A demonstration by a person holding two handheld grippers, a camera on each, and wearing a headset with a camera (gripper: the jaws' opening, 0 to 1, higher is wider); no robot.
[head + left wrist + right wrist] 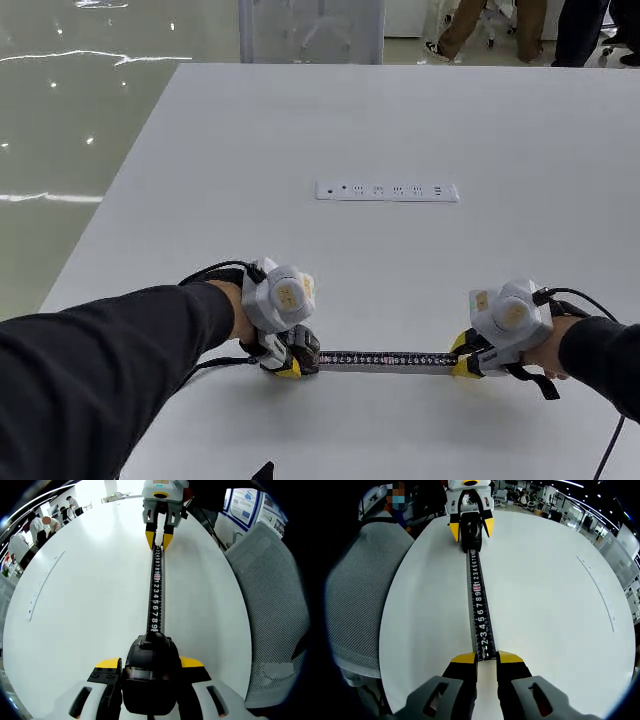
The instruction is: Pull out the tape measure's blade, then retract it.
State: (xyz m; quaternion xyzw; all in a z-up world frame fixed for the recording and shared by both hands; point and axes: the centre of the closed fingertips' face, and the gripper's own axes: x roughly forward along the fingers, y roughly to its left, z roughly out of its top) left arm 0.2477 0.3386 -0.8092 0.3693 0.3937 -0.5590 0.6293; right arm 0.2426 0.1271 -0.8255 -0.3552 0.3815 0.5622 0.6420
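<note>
Two grips: your left gripper (150,662) clamps the case (150,680); your right gripper (487,658) pinches the blade (479,605) at its tip.
Blade: part-drawn, flat on the table (400,120) between them.
Pull: hold the case steady and draw straight and low to avoid kinks.
Beyond: power strip (387,191), well apart.

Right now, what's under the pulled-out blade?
Bare white table beneath the blade. Its tip is hidden between the right gripper's closed jaws. Left gripper grips the case.

Black numerals 2 through 9, a red figure, then more digits run along the pale metal tape-measure blade (479,610).
</note>
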